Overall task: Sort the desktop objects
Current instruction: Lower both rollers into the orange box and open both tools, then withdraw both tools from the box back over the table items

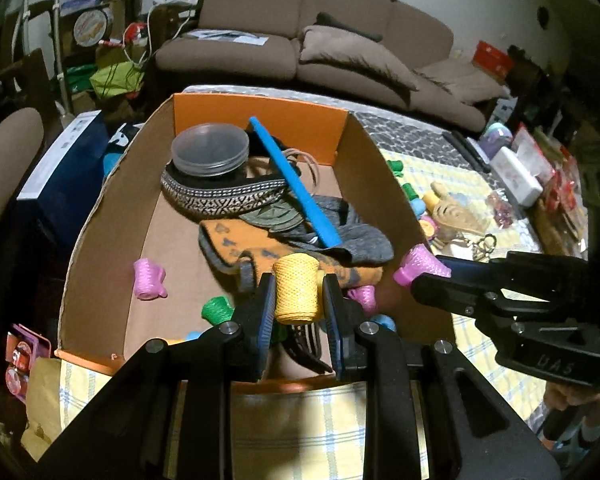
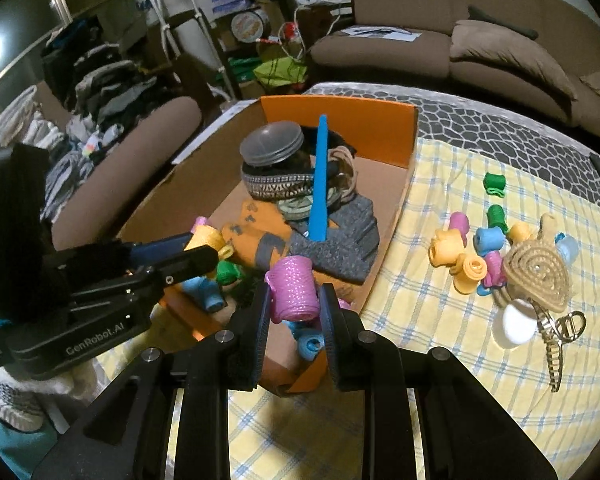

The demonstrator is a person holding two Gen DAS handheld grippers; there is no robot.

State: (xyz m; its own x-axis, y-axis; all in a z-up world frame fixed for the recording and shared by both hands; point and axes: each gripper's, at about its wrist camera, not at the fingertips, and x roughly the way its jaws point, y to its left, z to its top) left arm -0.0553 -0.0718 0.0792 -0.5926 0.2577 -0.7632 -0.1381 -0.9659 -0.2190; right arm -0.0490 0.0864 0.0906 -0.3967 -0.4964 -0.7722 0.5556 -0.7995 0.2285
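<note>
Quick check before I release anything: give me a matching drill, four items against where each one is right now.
Items:
1. yellow spool
2. pink spool
3. blue stick
4. gold hair claw

Places:
A. lying on the checked cloth, outside the box
B. clamped in the right gripper
C. leaning on the pile inside the cardboard box
D. clamped in the left gripper

Pairs: 1-D, 2-B, 3-C, 4-A
</note>
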